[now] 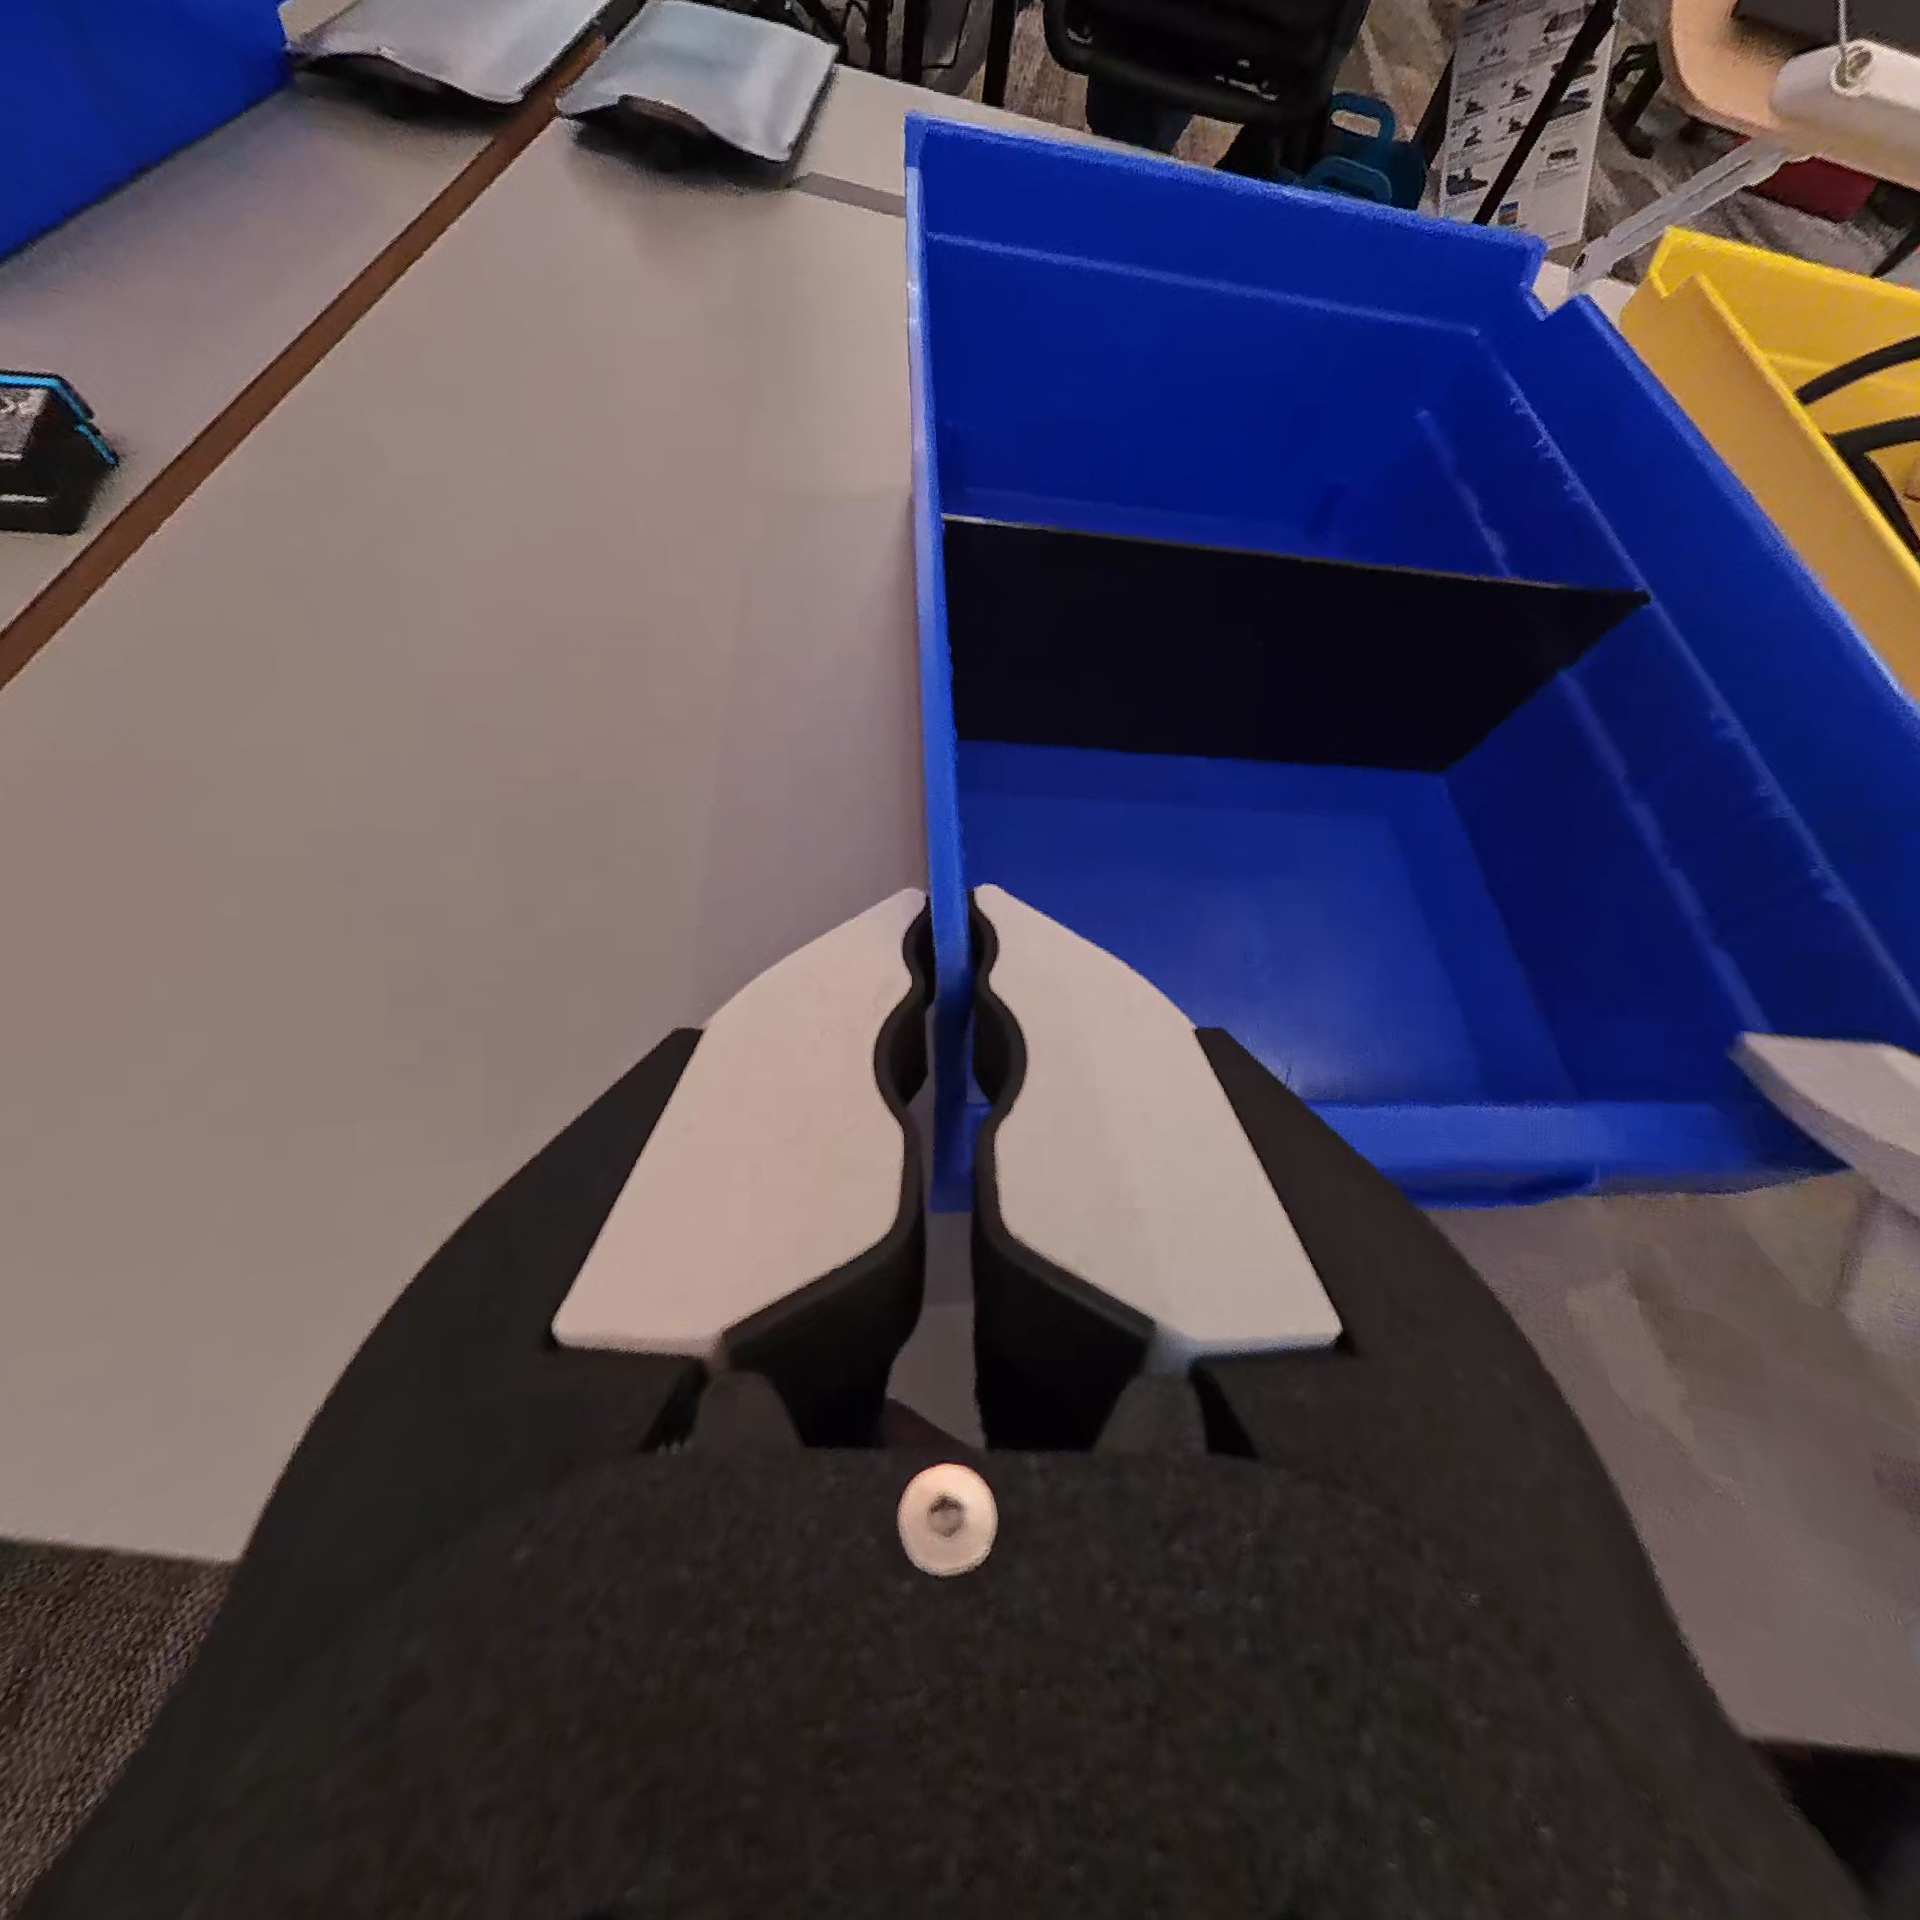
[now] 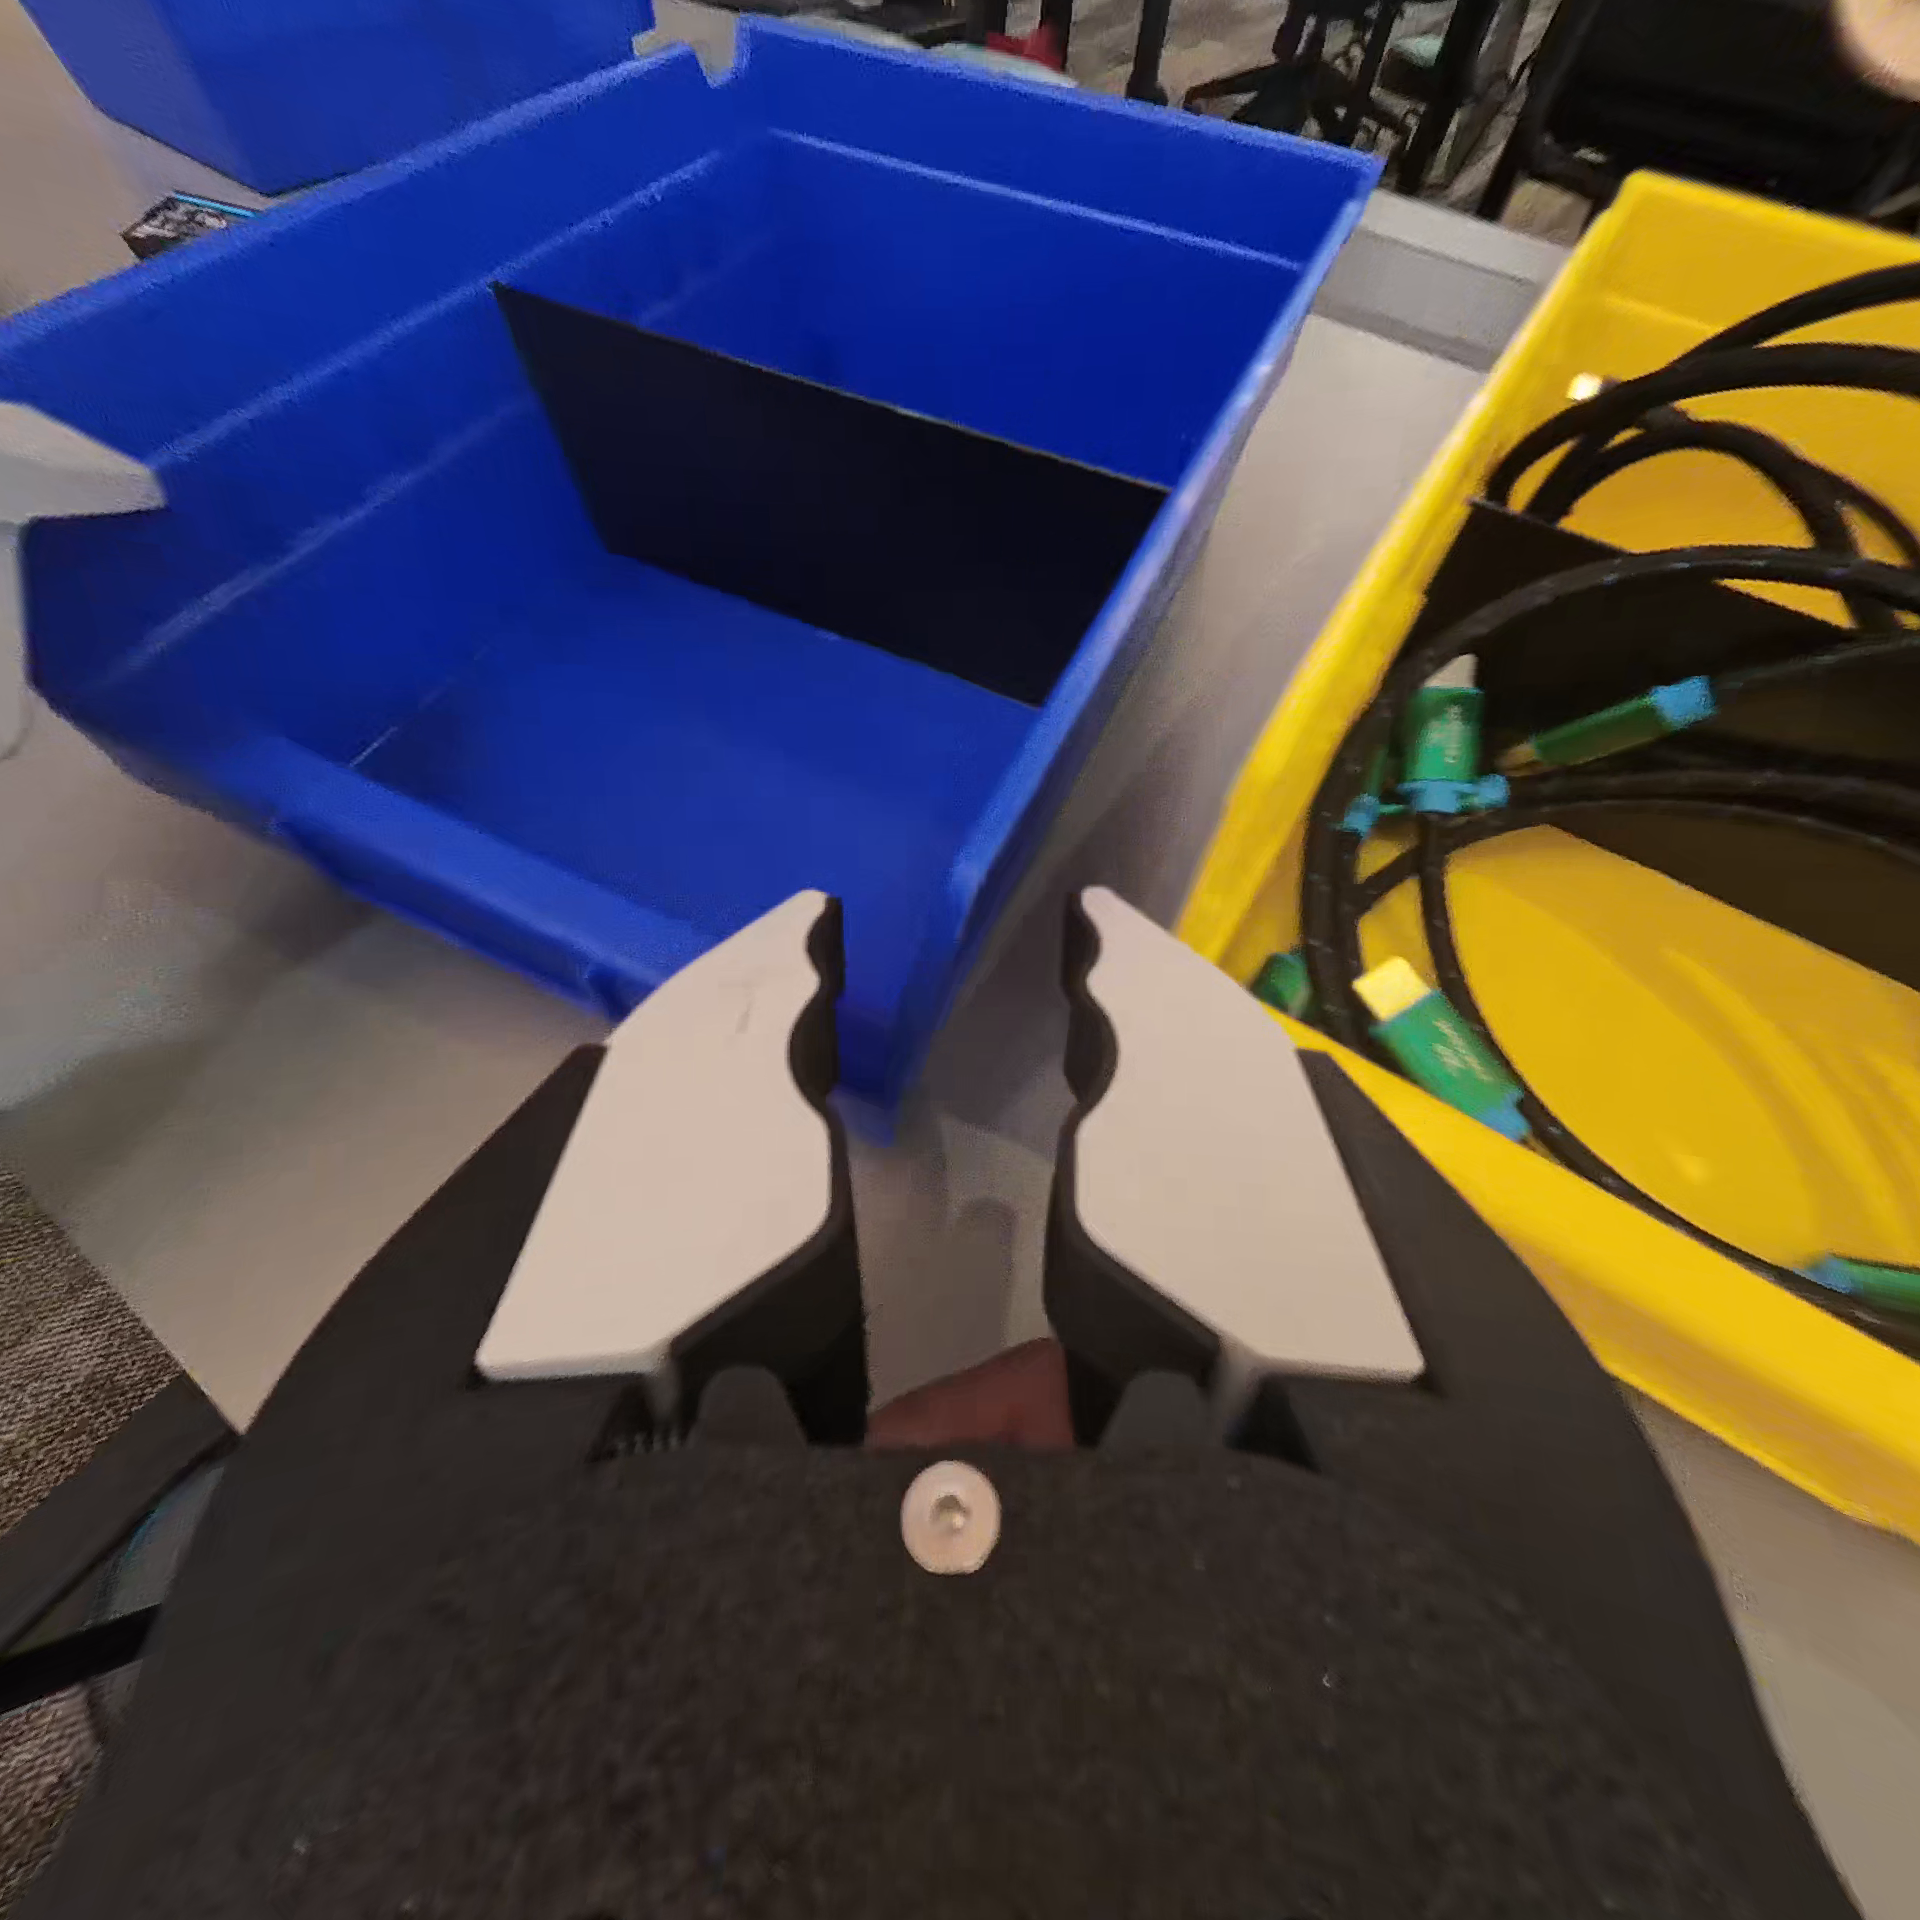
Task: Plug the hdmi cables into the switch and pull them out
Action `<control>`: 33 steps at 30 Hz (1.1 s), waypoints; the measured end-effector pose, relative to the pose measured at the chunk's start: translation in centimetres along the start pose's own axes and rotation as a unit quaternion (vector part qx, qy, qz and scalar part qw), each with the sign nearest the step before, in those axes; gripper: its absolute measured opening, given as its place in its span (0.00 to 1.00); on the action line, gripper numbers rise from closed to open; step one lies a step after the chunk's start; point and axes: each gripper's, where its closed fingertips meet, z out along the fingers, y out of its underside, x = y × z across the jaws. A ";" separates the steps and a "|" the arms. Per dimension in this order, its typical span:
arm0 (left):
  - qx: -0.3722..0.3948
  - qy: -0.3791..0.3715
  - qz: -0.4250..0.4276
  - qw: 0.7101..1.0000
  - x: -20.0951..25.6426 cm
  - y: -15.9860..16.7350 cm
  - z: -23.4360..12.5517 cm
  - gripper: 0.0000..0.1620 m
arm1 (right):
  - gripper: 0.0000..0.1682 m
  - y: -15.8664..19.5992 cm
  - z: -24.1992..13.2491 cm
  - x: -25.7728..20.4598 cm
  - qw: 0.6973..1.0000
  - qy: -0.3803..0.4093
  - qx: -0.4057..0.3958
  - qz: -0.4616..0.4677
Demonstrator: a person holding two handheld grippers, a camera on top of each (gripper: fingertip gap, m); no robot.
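Nearest the lens in both wrist views: black gripper body with one pale screw, grey fingers ahead. Left gripper [image 1: 951, 914] has its tongs almost pressed together, only a thin slit between the pads, nothing in them; tips sit over the left wall of the blue bin [image 1: 1049, 312], centre of frame. Right gripper [image 2: 951, 930] has its tongs spread with a clear gap, empty, tips over the near right corner of the same blue bin [image 2: 1091, 727]. Neither gripper holds anything, so the task reads as not yet started. Risks, as judgement: the cables [image 2: 1558, 831] are looped over one another, so lifting one green plug [image 2: 1439, 1044] could drag the whole coil up or snag it on the bin's dark divider [image 2: 1538, 582]; a grip on the braided cord instead of the plug shell would let the plug swing and misalign at a port. No switch can be identified in either view, so the insertion target is unknown. Containers: blue bin, split by a black divider [image 1: 1247, 644], both compartments bare. Yellow bin [image 2: 1382, 644], right side of the right view, just beside the blue one, holds the coiled black cables with green plugs and blue collars. Small black device [image 1: 42, 447] sits at the left edge of the grey table [image 1: 520, 623], well apart.
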 end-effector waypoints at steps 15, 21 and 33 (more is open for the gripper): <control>0.268 -0.039 0.119 0.955 5.3 -12.1 -12.8 0.01 | 0.05 -11.6 -9.5 1.0 0.977 0.078 0.193 -0.039; 0.318 0.050 0.136 0.937 18.5 -15.3 -12.9 0.02 | 0.04 -14.3 -17.3 12.0 0.956 0.150 0.249 -0.021; 0.135 0.180 0.246 0.943 55.4 -3.1 2.9 0.03 | 0.03 8.3 -24.5 46.2 0.951 0.233 0.084 0.184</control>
